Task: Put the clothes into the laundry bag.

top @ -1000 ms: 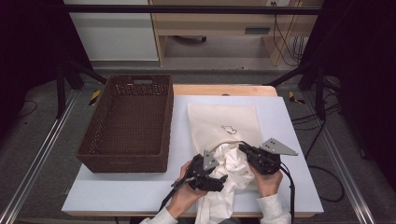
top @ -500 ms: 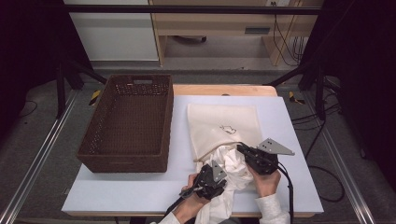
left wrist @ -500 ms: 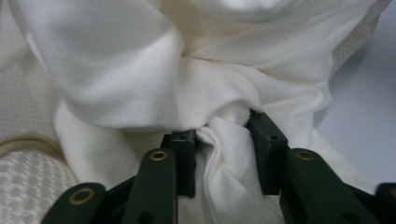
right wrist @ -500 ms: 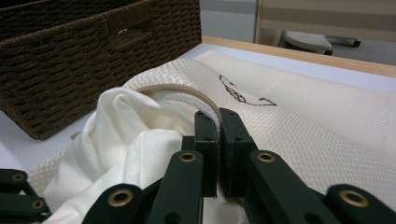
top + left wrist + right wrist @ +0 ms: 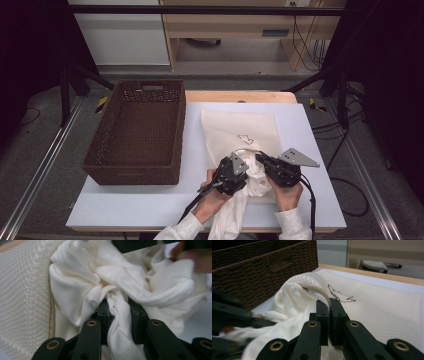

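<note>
A cream mesh bag [image 5: 240, 131] with a small dark drawing lies flat on the white table. At its near, open end a white cloth [image 5: 252, 175] is bunched, partly inside the opening and partly trailing off the table's front edge. My left gripper [image 5: 239, 167] is shut on a twisted fold of the white cloth [image 5: 117, 312]. My right gripper [image 5: 260, 159] is shut on the bag's rim [image 5: 322, 293], lifting it above the cloth [image 5: 287, 305]. The bag's weave [image 5: 22, 297] fills the left of the left gripper view.
A dark brown wicker basket [image 5: 137, 132] stands on the table's left half, and its wall [image 5: 262, 267] rises beside the bag. The table's right part [image 5: 310, 135] is bare. Past the far edge are a wooden shelf unit and cables on the floor.
My left gripper has moved right and forward with the white cloth, up to the bag's opening. The right gripper has stayed at the rim.
</note>
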A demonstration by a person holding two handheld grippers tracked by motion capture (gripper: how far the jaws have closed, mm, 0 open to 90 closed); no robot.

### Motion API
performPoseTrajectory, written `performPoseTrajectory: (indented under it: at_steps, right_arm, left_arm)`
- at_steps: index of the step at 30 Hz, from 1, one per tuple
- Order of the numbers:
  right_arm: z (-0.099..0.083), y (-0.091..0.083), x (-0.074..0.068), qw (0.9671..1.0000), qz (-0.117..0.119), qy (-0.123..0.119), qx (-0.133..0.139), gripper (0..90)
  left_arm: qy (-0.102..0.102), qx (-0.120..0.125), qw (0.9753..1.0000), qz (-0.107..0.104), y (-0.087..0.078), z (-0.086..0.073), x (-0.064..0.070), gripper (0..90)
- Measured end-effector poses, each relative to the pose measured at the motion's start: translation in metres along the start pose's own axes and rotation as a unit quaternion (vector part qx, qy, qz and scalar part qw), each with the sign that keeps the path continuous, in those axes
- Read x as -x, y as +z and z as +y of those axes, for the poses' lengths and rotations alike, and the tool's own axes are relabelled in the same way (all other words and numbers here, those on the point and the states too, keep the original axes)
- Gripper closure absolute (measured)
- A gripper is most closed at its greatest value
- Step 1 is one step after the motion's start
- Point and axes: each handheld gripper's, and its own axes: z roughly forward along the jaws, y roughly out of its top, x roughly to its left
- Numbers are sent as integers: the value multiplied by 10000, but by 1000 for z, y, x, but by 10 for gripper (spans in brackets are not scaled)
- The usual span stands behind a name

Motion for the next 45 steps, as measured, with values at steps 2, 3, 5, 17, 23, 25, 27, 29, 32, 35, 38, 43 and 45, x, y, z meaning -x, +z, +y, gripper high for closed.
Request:
performPoseTrajectory:
  at_steps: [2, 3, 5, 17, 23, 25, 27, 29, 32, 35, 38, 43, 45]
  right_arm:
    - [1, -1, -1, 10000, 12, 16, 31, 873]
    - [1, -2, -1, 10000, 35, 28, 40, 873]
    - [3, -3, -3, 9999, 85, 12, 78, 873]
    - [-1, 0, -1, 10000, 76, 18, -38, 873]
    - [-2, 0, -3, 9999, 94, -39, -66, 872]
    - [-2, 2, -3, 9999, 107, -17, -79, 872]
    - [-3, 3, -4, 9999, 105, -43, -103, 872]
    - [-3, 3, -5, 9999, 105, -50, -122, 872]
    - [-4, 5, -4, 9998, 111, -44, -137, 872]
    - [-4, 5, -4, 9998, 110, -35, -133, 872]
    - [-4, 4, -4, 9998, 107, -42, -139, 872]
    - [-3, 4, -3, 9999, 110, -4, -127, 872]
    - [-3, 3, -3, 9999, 116, -6, -119, 872]
  left_arm:
    - [-39, -55, 9998, 184, 13, 0, -7, 723]
    - [-60, -86, 9996, 259, 19, -1, -11, 717]
    - [-93, -78, 9995, 303, 24, -2, -15, 698]
    - [-100, 308, 9995, -69, -20, -22, -8, 313]
    - [133, 33, 9996, -231, -36, -53, 12, 239]
    - [160, -68, 9997, -171, -30, -63, 15, 238]
    - [90, -221, 9996, -138, -20, -68, 15, 239]
    - [36, -313, 9995, -79, -11, -71, 15, 257]
    - [290, -417, 9984, 251, -9, -68, 23, 332]
    - [361, -259, 9990, 108, -13, -65, 26, 634]
    - [446, -255, 9987, 59, -19, -60, 29, 794]
    - [249, 128, 9995, -119, -32, -39, 20, 815]
    - [257, 176, 9995, -92, -32, -33, 19, 815]
